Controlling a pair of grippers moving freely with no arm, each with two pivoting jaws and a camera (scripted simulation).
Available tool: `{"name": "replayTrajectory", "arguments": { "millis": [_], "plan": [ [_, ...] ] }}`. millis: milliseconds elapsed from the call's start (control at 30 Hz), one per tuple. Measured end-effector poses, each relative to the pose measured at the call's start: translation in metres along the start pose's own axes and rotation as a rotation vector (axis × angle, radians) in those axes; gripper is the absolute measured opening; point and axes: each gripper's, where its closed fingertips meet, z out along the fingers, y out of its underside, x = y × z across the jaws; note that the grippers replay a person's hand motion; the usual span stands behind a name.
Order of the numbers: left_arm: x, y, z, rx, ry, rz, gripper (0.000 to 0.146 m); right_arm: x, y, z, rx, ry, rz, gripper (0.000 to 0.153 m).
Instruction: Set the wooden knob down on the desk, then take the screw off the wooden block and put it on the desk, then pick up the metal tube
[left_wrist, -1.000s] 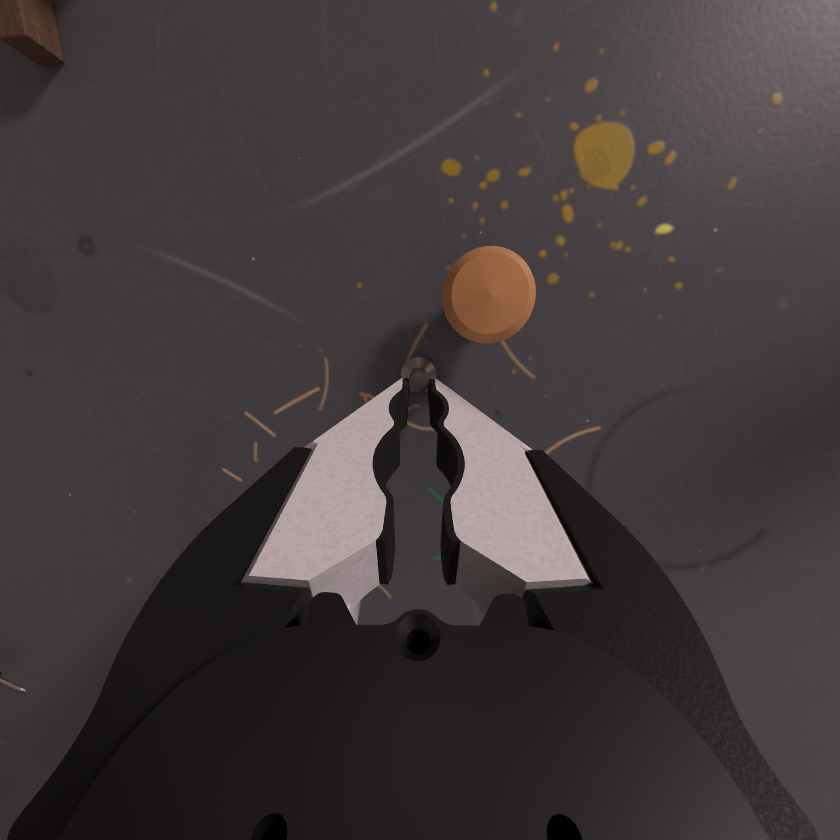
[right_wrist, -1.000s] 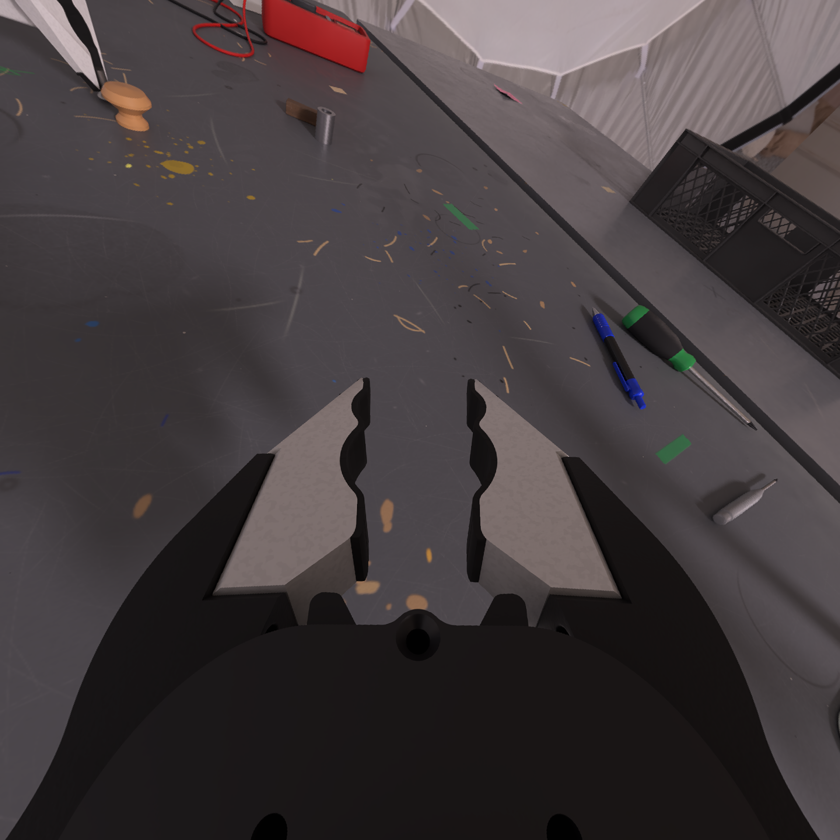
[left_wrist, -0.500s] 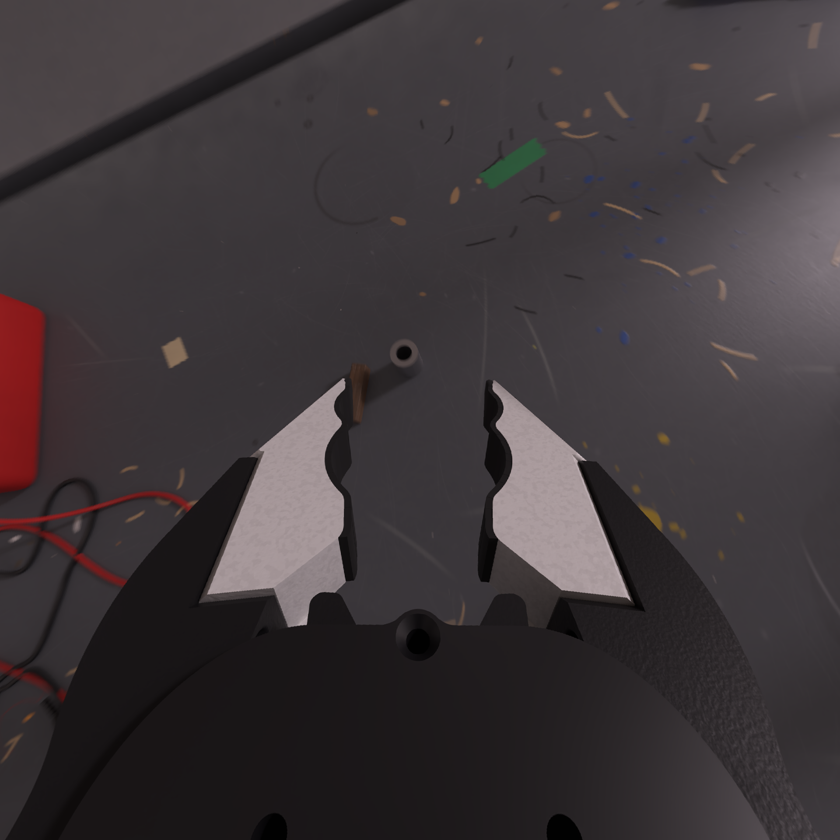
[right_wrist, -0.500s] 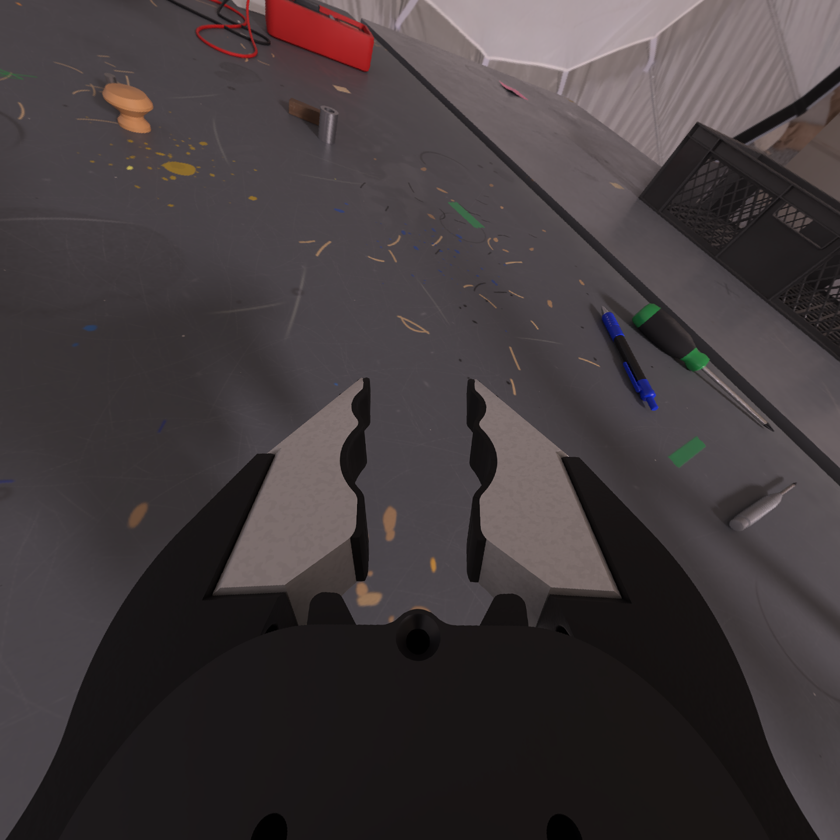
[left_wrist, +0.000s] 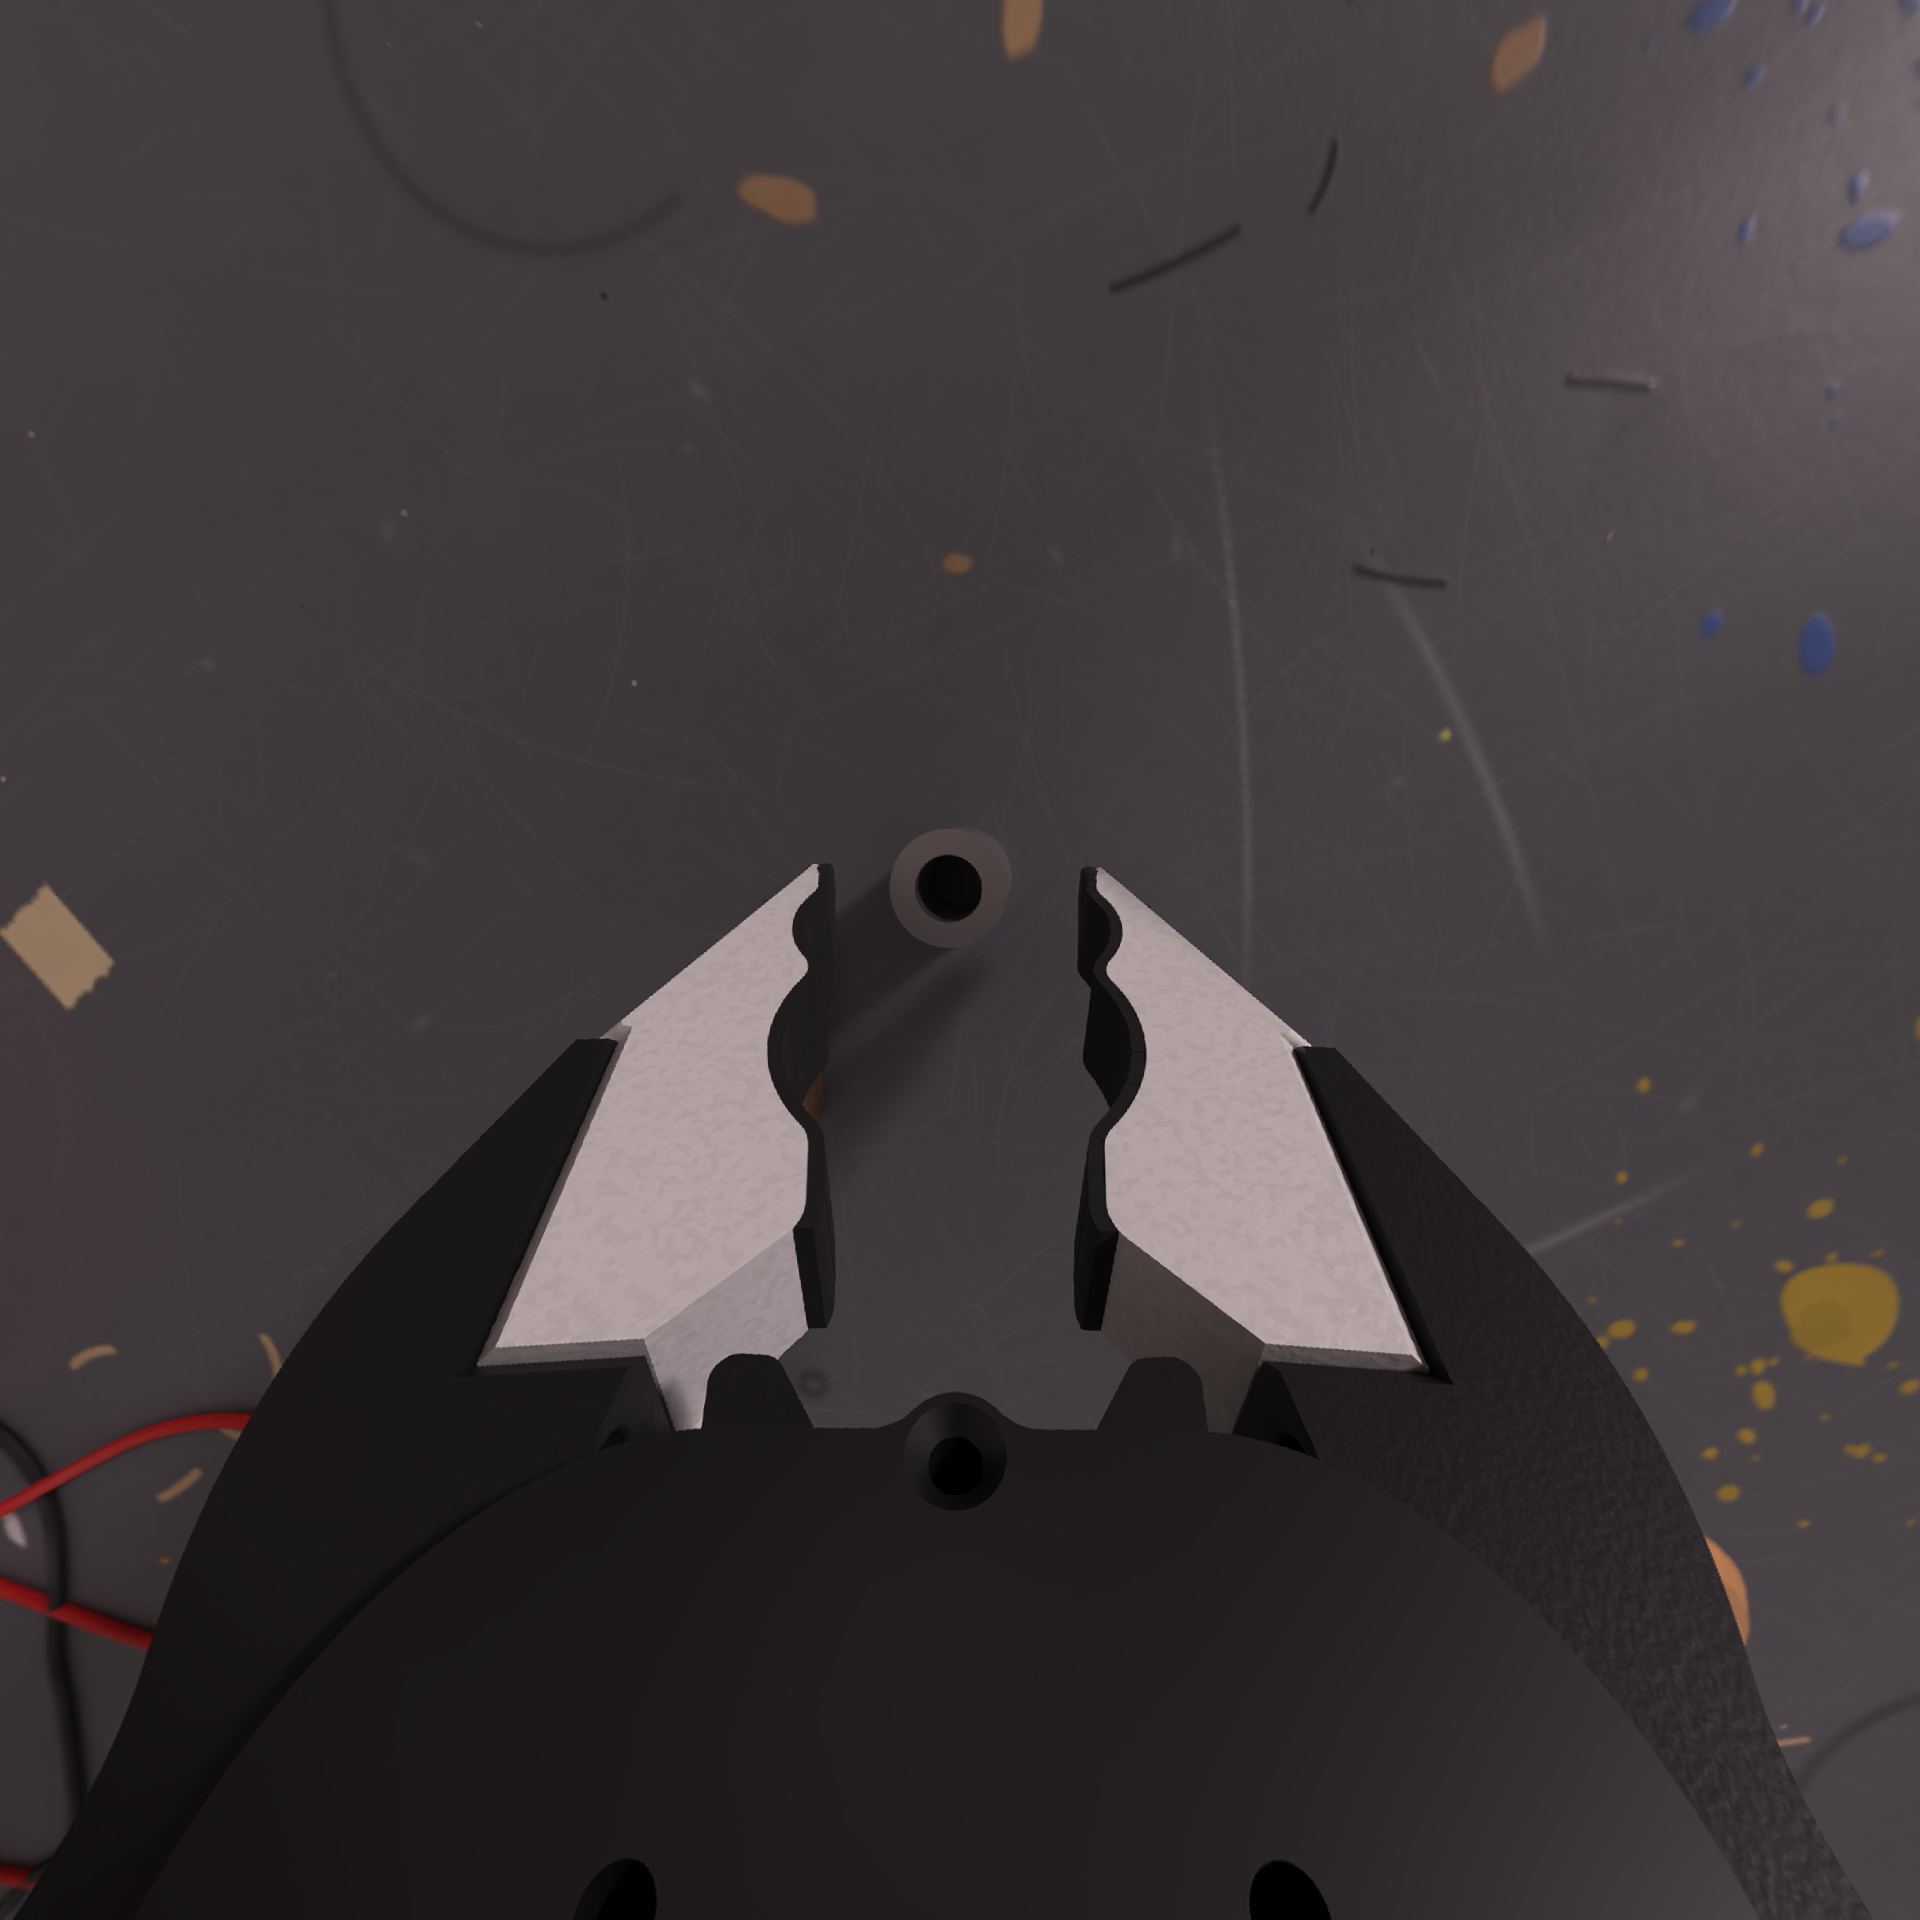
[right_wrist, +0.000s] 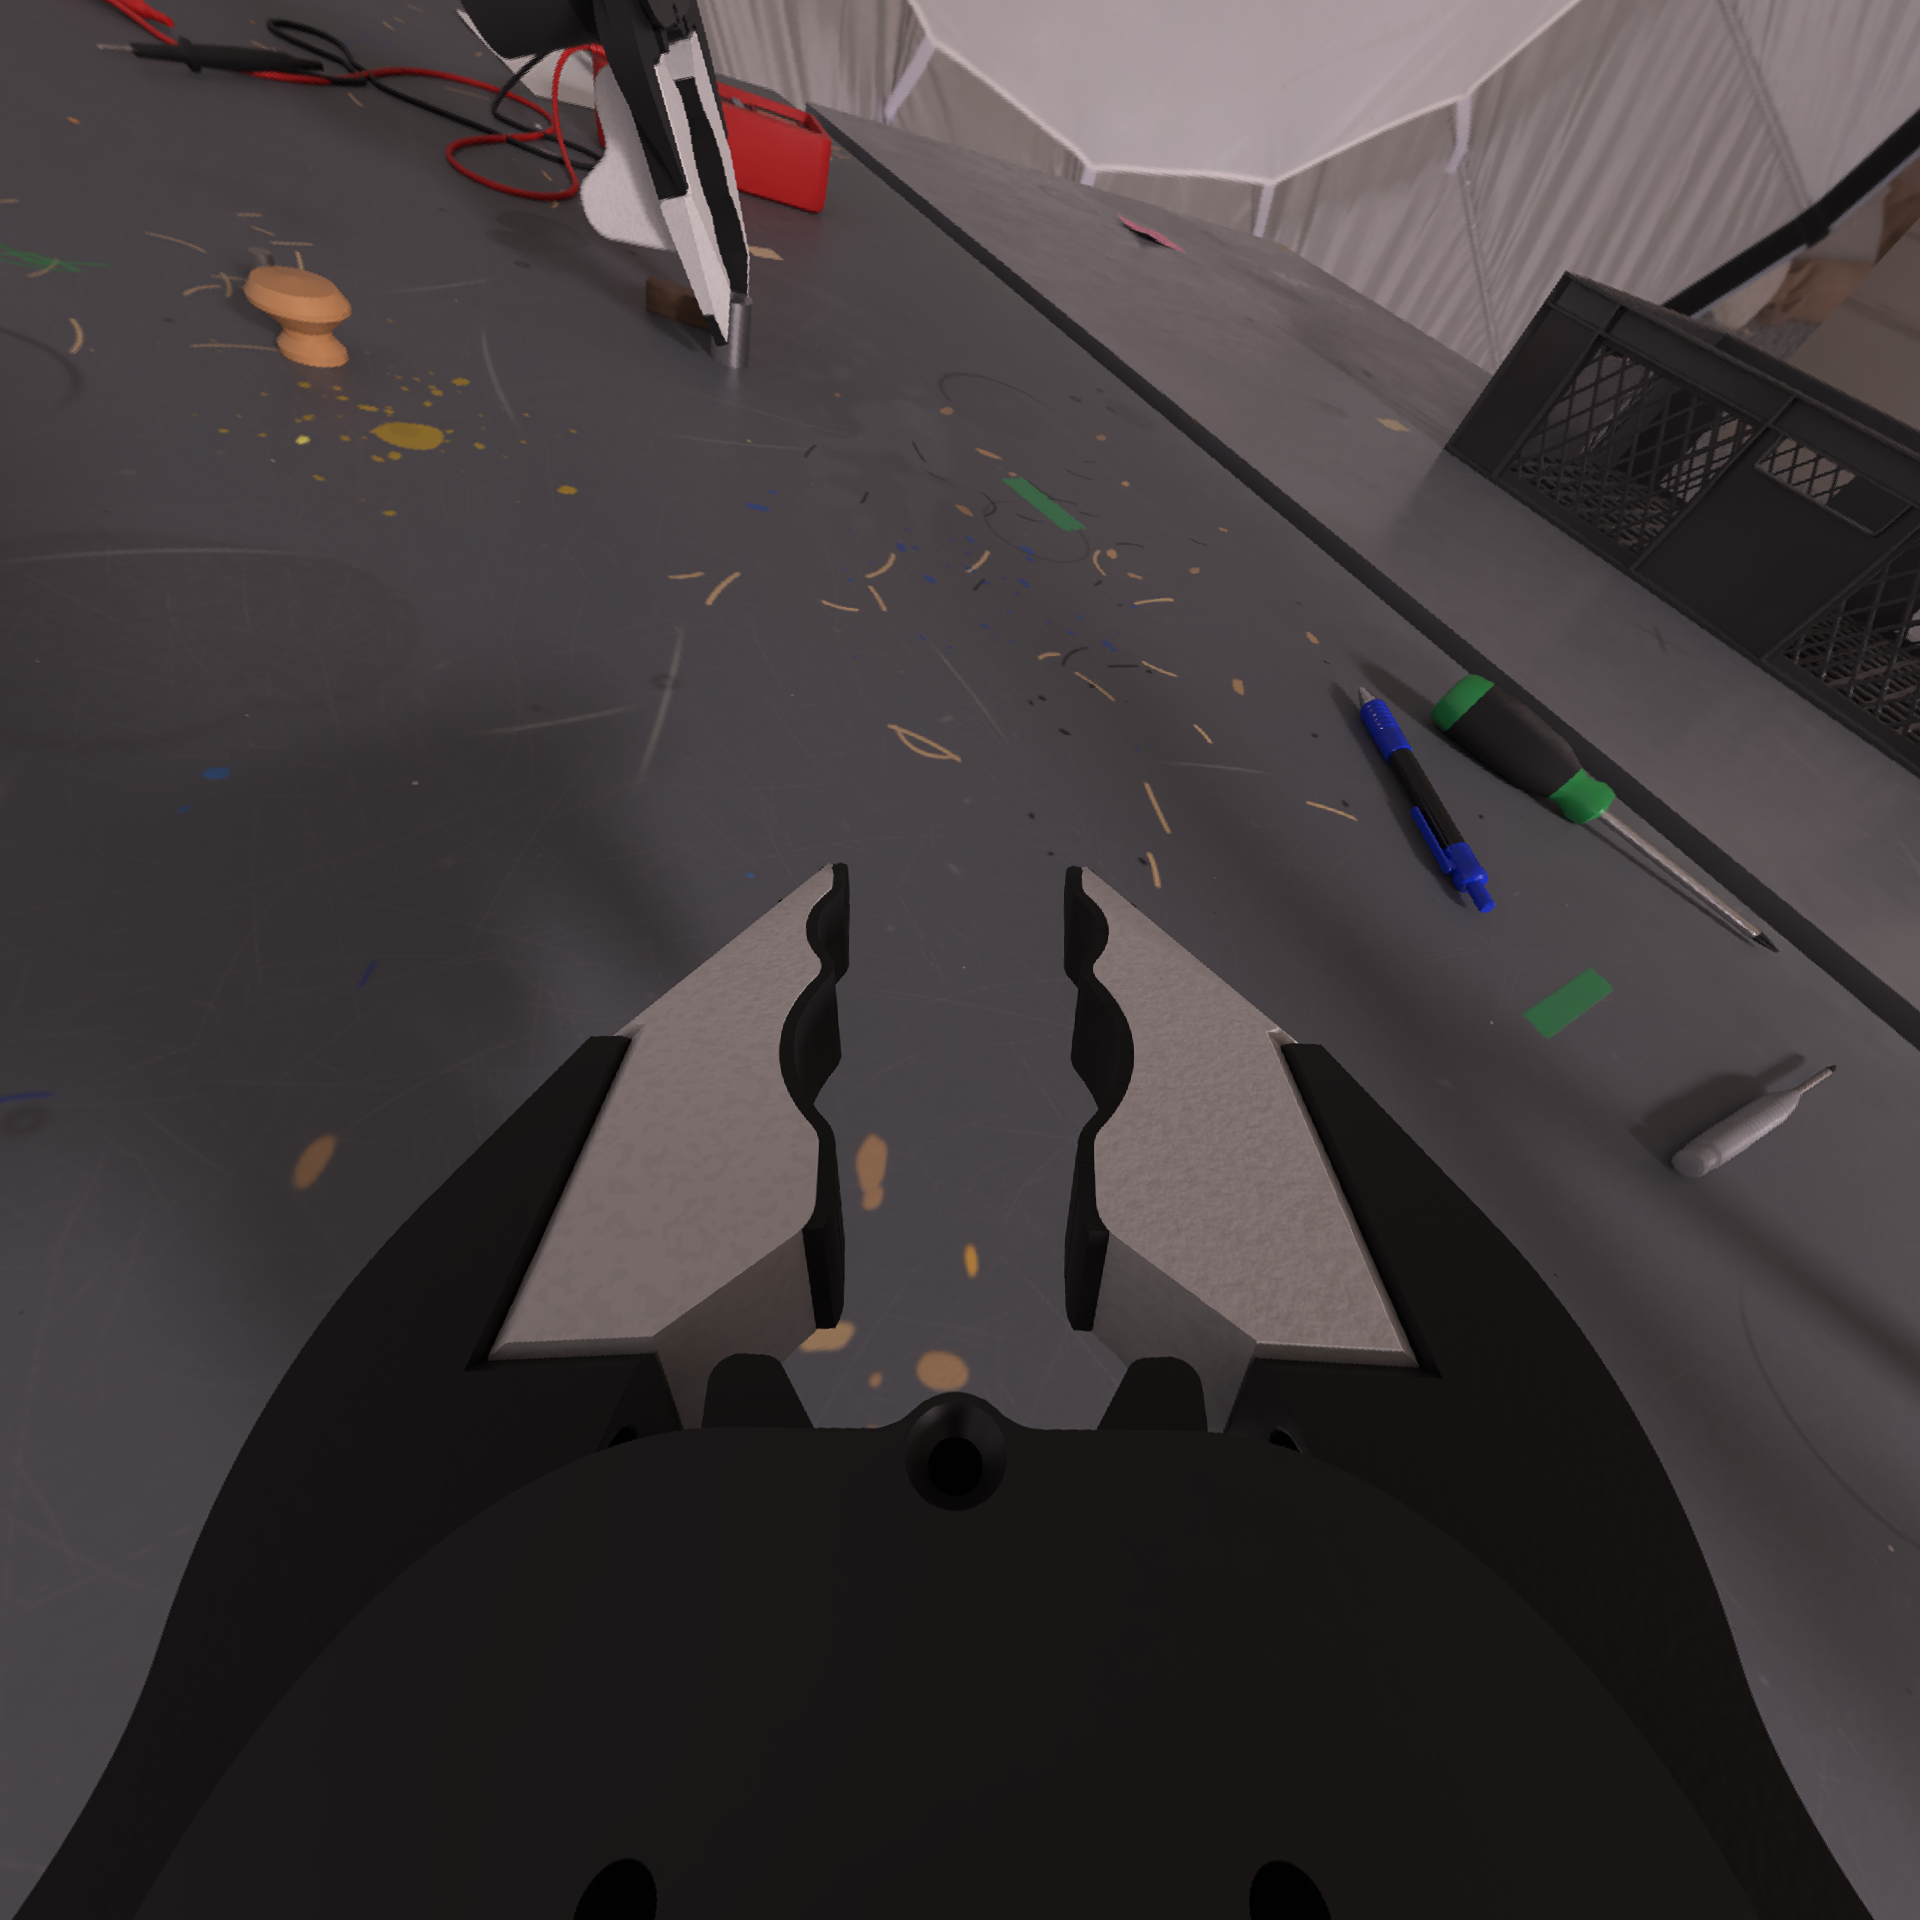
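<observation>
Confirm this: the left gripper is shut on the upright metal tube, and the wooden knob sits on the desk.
Not shut: in the left wrist view the left gripper is open, fingertips either side of the upright metal tube. The wooden knob does sit on the desk.

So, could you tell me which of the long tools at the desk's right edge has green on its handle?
The screwdriver, black with green bands; the pen beside it is blue.
</observation>
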Motion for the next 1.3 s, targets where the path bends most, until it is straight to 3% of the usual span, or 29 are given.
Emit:
{"name": "replayTrajectory", "arguments": {
  "millis": [200,333,1300],
  "plan": [
    [-0.004,0.003,0.004,-0.013,-0.021,0.027,0.041,0.000,0.000,0.000,0.002,0.004,0.004,0.042],
    [-0.002,0.005,0.004,-0.003,-0.020,0.060,0.023,0.000,0.000,0.001,-0.001,0.003,0.002,0.042],
    [-0.025,-0.032,-0.072,0.106,-0.154,0.070,0.022,-0.006,0.001,0.001,-0.026,0.001,-0.040,0.042]
  ]
}}
